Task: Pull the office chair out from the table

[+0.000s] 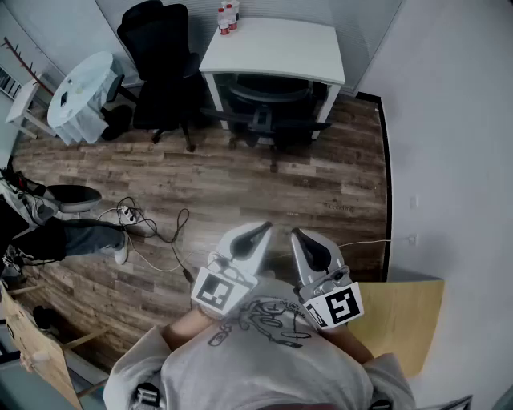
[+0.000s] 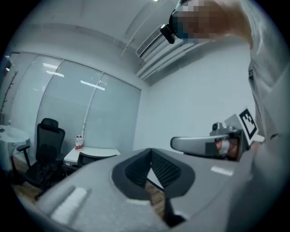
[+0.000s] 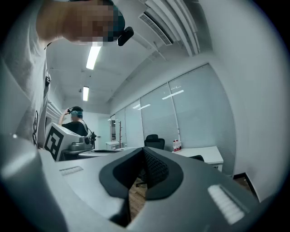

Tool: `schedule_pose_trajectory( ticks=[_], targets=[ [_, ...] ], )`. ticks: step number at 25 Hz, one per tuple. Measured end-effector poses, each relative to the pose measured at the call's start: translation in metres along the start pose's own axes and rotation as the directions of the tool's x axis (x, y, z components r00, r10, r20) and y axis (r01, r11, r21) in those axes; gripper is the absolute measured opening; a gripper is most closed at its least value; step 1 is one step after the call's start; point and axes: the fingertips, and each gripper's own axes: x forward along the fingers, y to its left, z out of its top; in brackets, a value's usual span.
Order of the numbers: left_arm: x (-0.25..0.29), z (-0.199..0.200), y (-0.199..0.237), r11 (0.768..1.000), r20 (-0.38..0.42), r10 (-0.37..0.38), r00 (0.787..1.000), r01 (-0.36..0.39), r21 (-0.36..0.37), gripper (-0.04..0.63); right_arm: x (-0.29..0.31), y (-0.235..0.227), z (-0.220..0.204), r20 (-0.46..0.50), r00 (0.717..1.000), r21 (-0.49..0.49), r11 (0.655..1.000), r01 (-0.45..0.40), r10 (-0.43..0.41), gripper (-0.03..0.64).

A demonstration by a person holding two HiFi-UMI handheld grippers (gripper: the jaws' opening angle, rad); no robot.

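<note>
The office chair (image 1: 268, 102) is black and sits tucked under the white table (image 1: 276, 46) at the far end of the room. Both grippers are held close to my chest, far from it. My left gripper (image 1: 261, 231) is shut and holds nothing, and so is my right gripper (image 1: 299, 235) beside it. In the left gripper view the shut jaws (image 2: 151, 153) point level toward the table (image 2: 93, 152) and chair (image 2: 89, 159). The right gripper view shows its shut jaws (image 3: 144, 151), with the table (image 3: 199, 153) and the chair (image 3: 195, 158) beyond.
A second black chair (image 1: 160, 64) stands left of the table, with a round white table (image 1: 84, 86) further left. Bottles (image 1: 228, 16) stand on the table's back corner. Cables (image 1: 144, 223) lie on the wood floor. A person's legs (image 1: 76, 236) show at the left; a wall runs along the right.
</note>
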Motion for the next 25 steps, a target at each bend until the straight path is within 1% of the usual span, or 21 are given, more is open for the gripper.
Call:
schedule_pose_trajectory(
  ticks=[7, 14, 19, 25],
  targets=[
    [0.003, 0.004, -0.006, 1.000, 0.006, 0.007, 1.000, -0.007, 0.008, 0.003, -0.004, -0.003, 0.003, 0.005, 1.000, -0.003, 1.000, -0.002, 0.002, 0.006],
    [0.003, 0.007, -0.005, 1.000, 0.021, 0.019, 1.000, -0.020, 0.020, 0.003, -0.006, -0.005, 0.004, 0.020, 1.000, 0.014, 1.000, -0.005, 0.005, 0.006],
    [0.007, 0.006, 0.015, 0.999, 0.018, 0.023, 1.000, -0.024, 0.028, 0.003, 0.011, -0.006, 0.001, 0.009, 1.000, -0.009, 1.000, -0.013, 0.013, 0.006],
    [0.020, 0.011, 0.060, 0.999, 0.012, 0.021, 1.000, -0.021, 0.045, 0.003, 0.055, -0.018, 0.005, -0.001, 1.000, -0.049, 0.999, -0.006, 0.006, 0.006]
  ],
)
